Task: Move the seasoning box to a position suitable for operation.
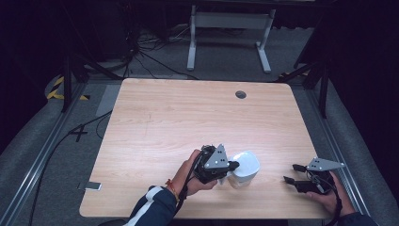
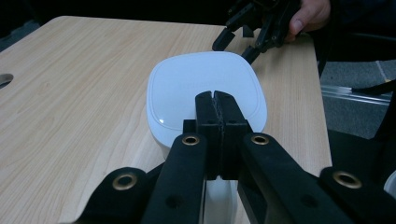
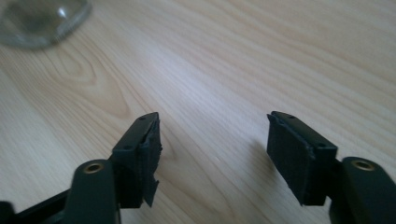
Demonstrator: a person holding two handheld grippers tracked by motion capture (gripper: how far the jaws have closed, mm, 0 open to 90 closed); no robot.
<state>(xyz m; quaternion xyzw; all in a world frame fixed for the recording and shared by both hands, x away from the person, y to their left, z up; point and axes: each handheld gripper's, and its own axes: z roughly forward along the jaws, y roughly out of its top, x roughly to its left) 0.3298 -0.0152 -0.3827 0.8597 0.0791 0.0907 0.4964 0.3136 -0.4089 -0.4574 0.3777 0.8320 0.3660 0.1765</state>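
The left gripper (image 2: 216, 95) has its two black jaws pressed flat against each other with nothing between them, their tips resting over the near edge of the white lid (image 2: 205, 88) of a white container (image 1: 244, 168); whether they touch the lid cannot be told. In the high view that gripper (image 1: 232, 165) sits in the lower middle of the frame, right against the container's left side, carried by the left hand (image 1: 190, 174). The container stands on the wooden table (image 1: 188, 122) near its lower edge. The right gripper (image 3: 212, 140) holds its jaws well apart with only bare wood between them, gripping nothing; a glassy rounded object (image 3: 42, 21), blurred, lies at the upper left of that view. In the high view the right gripper (image 1: 292, 173) lies at the lower right, apart from the container, with the right hand (image 1: 331, 195) behind it.
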